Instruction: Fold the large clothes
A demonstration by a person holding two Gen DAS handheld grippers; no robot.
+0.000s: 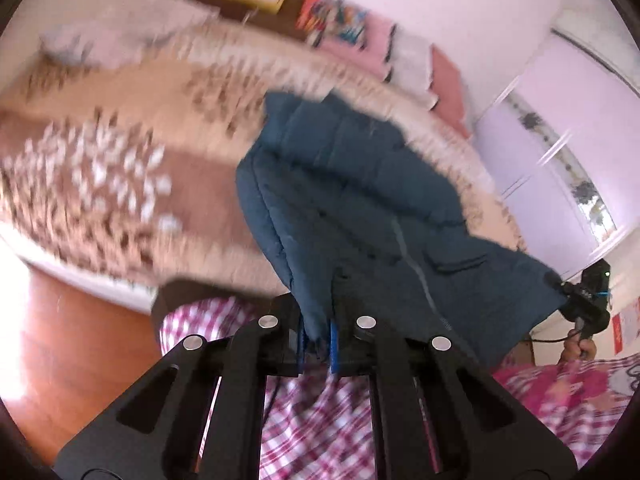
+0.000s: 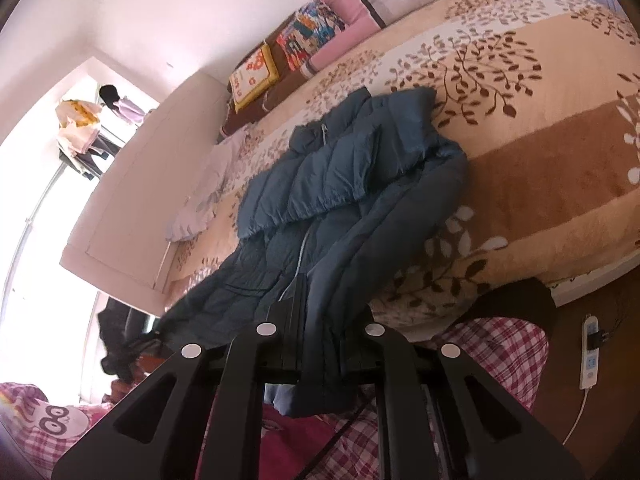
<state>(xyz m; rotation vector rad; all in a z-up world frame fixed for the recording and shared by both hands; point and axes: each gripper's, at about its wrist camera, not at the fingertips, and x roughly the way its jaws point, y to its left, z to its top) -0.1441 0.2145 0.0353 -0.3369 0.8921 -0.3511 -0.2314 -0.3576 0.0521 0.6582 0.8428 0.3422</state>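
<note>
Crowding jacket (image 2: 344, 200): pillows (image 2: 352, 4), white cloth (image 2: 208, 184)

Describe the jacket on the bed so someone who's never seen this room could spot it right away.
Find the big bed with the beige and brown leaf-print blanket. Near its close edge lies a blue quilted puffer jacket, zipper up. It is the only dark, padded garment there; the small white cloth beside it is thin and pale.
</note>
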